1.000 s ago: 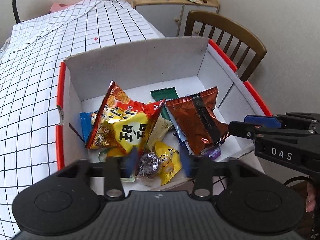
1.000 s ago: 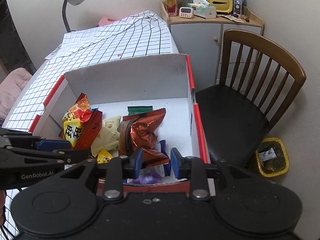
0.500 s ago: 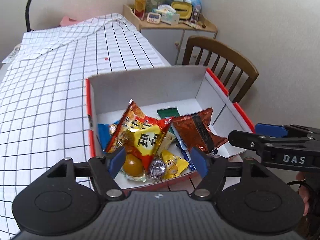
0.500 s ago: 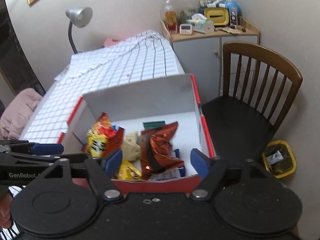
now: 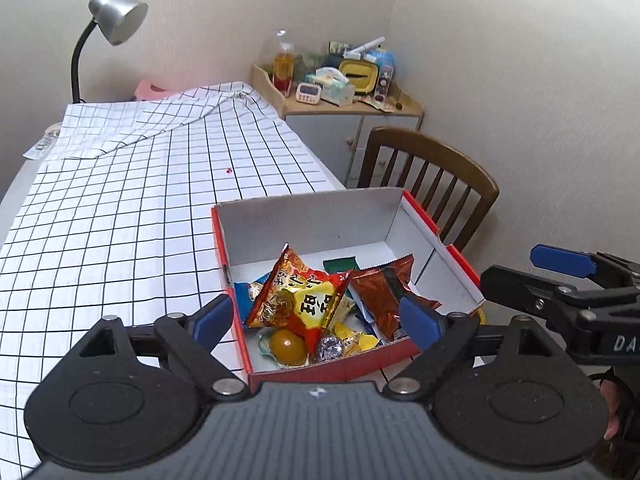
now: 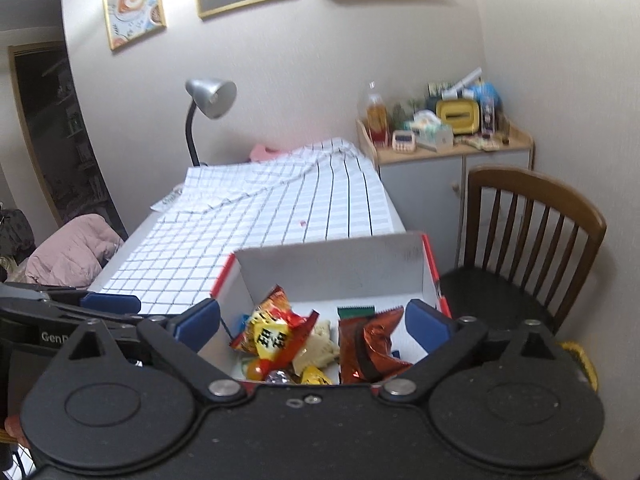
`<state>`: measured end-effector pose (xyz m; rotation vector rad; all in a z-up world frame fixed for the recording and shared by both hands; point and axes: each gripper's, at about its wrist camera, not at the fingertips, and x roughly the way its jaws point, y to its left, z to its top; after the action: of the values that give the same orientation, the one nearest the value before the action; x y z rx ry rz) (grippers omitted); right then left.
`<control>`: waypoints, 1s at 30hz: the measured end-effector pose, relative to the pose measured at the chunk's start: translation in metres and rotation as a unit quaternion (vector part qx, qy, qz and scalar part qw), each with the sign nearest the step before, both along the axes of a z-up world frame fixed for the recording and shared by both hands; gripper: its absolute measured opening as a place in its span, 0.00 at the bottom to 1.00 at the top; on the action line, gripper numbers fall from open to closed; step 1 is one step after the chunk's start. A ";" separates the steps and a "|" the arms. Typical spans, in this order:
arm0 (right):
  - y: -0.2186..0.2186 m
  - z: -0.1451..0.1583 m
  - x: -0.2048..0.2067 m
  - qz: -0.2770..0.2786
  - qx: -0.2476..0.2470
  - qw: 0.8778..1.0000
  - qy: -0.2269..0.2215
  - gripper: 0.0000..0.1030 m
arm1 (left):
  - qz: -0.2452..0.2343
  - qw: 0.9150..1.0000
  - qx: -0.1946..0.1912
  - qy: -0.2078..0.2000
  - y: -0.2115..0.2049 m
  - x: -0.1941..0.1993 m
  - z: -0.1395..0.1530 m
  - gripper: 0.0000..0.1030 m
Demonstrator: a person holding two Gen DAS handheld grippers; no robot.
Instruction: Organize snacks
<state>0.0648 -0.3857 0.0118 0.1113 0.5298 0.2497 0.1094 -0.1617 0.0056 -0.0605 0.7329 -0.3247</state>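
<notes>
A red-edged white cardboard box (image 5: 312, 216) (image 6: 332, 264) stands at the near right corner of the checked tablecloth. It holds a red-and-yellow chip bag (image 5: 304, 300) (image 6: 272, 332), a brown foil bag (image 5: 384, 288) (image 6: 368, 344), a green wrapper (image 5: 340, 265), a round amber sweet (image 5: 286, 346) and several small wrapped sweets. My left gripper (image 5: 316, 316) is open and empty, held above and in front of the box. My right gripper (image 6: 312, 324) is open and empty, also above the box's near edge. The right gripper shows at the right in the left wrist view (image 5: 560, 284).
The checked tablecloth (image 5: 120, 208) stretches left and back. A wooden chair (image 5: 432, 176) (image 6: 536, 232) stands right of the table. A cluttered cabinet (image 5: 340, 100) is behind it, a desk lamp (image 5: 112, 20) at the far end, a pink jacket (image 6: 68, 252) at left.
Both grippers have pulled up and back from the box, and their jaws have opened wide. The box now looks smaller and lower in both views.
</notes>
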 end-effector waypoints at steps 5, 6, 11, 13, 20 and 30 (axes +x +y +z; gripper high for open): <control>0.009 0.009 -0.020 -0.009 -0.002 1.000 -0.019 1.00 | 0.001 1.000 -0.007 -0.004 0.011 -0.015 0.007 0.98; 0.011 0.011 -0.023 -0.013 -0.005 1.000 -0.021 1.00 | 0.002 1.000 -0.008 -0.005 0.013 -0.017 0.009 0.98; 0.017 0.015 -0.038 -0.029 0.007 0.999 -0.028 1.00 | 0.006 1.000 -0.010 -0.008 0.022 -0.034 0.015 0.98; 0.018 0.015 -0.044 -0.033 0.014 0.999 -0.029 1.00 | 0.011 1.000 -0.012 -0.007 0.025 -0.040 0.018 0.98; 0.029 0.013 -0.060 -0.049 0.018 0.998 -0.016 1.00 | 0.026 0.999 -0.007 -0.017 0.033 -0.058 0.025 0.98; 0.035 0.012 -0.071 -0.084 0.006 0.996 -0.030 1.00 | 0.041 0.999 -0.003 -0.020 0.035 -0.072 0.028 0.98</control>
<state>-0.0065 -0.3507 0.0241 0.1582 0.4557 0.0914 0.0376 -0.1268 0.0335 -0.0898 0.6884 -0.2489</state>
